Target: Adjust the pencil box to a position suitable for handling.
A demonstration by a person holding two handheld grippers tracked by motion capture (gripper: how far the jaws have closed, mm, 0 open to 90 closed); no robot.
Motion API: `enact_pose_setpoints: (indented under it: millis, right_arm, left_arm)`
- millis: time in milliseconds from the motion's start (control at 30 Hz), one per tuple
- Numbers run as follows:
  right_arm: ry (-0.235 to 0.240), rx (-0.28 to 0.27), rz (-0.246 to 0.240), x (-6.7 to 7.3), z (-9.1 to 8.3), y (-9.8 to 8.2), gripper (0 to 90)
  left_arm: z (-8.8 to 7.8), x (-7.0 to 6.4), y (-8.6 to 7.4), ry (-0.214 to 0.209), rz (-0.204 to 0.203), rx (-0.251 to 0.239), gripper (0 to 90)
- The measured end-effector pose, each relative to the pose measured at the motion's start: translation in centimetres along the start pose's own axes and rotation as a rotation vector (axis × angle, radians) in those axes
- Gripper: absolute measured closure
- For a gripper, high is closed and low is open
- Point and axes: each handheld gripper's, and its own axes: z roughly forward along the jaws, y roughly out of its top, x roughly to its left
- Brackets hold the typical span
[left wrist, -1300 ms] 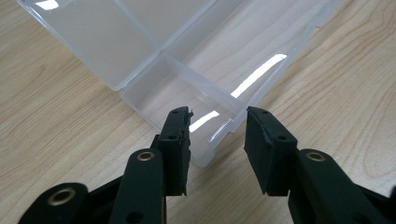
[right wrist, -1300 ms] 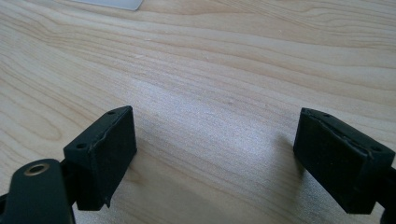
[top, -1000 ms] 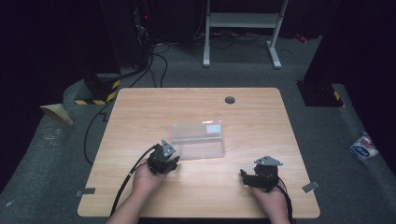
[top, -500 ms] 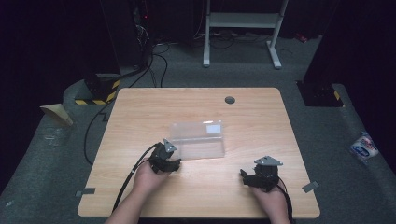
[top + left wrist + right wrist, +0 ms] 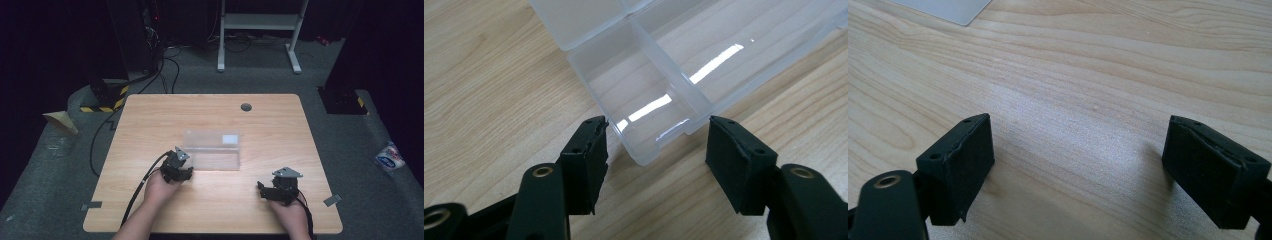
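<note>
Light falls from above onto the wooden surface (image 5: 210, 120), bright in the high view, while the floor around it sinks into near black. Just ahead of the left jaws, white glare streaks cross the clear plastic box (image 5: 664, 75). Soft shadows lie under the right jaws, whose near bases blur.

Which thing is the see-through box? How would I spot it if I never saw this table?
Look at the wooden table and go to its middle, a little toward the person's side. There lies the clear plastic box, long and flat, with walls inside that split it into compartments, right in front of the left gripper. It is the one see-through thing there; the grippers are black.
</note>
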Motion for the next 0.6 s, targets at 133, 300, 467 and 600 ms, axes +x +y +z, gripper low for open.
enact_pose_setpoints:
  millis: [133,300,467,600]
  right_arm:
    - [0.000,0.000,0.000,0.00,0.00,0.00,13.0]
    - [0.000,0.000,0.000,0.00,0.00,0.00,13.0]
    - [0.000,0.000,0.000,0.00,0.00,0.00,13.0]
    - [0.000,0.000,0.000,0.00,0.00,0.00,13.0]
  left_arm:
    - [0.12,0.08,0.20,0.003,0.002,0.005,41.5]
    - [0.23,0.03,0.32,-0.002,-0.003,0.005,41.5]
    - [0.17,0.08,0.24,-0.002,0.000,0.005,39.9]
    - [-0.18,0.15,-0.01,-0.003,0.004,0.010,37.3]
